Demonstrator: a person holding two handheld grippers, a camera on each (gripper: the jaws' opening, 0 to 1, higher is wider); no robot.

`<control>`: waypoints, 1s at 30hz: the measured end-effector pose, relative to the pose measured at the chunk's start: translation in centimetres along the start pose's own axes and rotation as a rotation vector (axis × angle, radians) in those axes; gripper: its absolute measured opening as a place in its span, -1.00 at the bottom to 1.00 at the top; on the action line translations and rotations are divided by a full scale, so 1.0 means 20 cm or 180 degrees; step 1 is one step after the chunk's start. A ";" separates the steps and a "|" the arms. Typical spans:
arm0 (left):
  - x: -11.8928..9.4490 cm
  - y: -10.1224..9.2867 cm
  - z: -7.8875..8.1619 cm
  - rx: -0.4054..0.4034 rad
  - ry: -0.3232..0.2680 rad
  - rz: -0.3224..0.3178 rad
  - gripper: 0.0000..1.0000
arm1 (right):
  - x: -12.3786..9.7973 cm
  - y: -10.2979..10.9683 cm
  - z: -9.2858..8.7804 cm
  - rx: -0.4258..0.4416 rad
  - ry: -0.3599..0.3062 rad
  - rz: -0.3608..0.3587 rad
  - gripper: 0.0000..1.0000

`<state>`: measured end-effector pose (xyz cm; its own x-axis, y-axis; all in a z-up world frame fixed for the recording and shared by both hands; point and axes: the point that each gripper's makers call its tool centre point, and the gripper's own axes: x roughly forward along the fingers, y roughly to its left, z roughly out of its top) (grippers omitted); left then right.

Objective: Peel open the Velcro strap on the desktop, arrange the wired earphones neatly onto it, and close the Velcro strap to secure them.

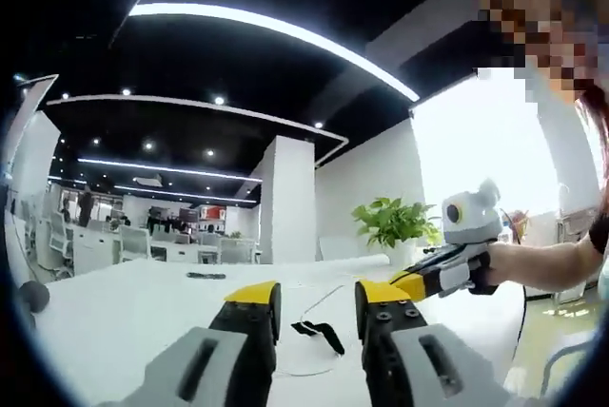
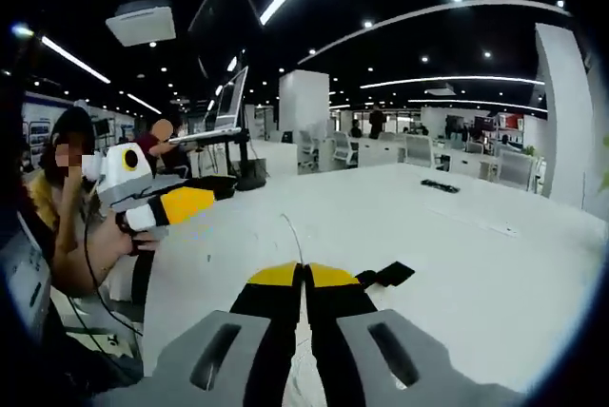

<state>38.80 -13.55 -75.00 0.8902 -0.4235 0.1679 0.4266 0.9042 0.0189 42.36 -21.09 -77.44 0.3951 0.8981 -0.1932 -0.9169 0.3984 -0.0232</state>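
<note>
A black Velcro strap lies on the white desktop, just beyond my left gripper, whose yellow-tipped jaws stand open with nothing between them. A thin white earphone wire trails across the table by the strap. My right gripper comes in from the right, held in a hand above the table. In the right gripper view, my right gripper has its jaws pressed together, and the strap peeks out past the right jaw. The wire runs away from the tips. The left gripper hovers at the left.
A small black object lies farther out on the table. A monitor on a stand sits at the table's far edge. A potted plant and a white pillar stand beyond. A person sits at the left.
</note>
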 end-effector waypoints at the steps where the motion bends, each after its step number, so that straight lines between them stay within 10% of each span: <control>1: 0.01 -0.02 -0.02 0.0117 0.0062 -0.0015 -0.30 | 0.00 0.03 0.01 0.0017 -0.0026 0.0047 -0.90; 13: 0.19 -0.03 -0.18 -0.0046 0.0211 0.0070 -0.50 | -0.04 0.07 0.07 0.0188 -0.0185 0.0128 -0.90; 25: 0.06 -0.06 -0.16 -0.0030 0.0237 0.0056 -0.44 | -0.10 -0.02 0.10 0.0105 -0.0281 -0.0127 -0.90; 30: 0.02 -0.19 -0.13 -0.0371 0.0229 -0.0256 -0.47 | -0.09 -0.03 0.09 0.0129 -0.0290 -0.0155 -0.90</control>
<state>37.99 -17.37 -77.57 0.8598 -0.5009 0.0994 0.5089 0.8566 -0.0857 42.31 -22.57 -75.27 0.4444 0.8899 -0.1028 -0.8941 0.4477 0.0098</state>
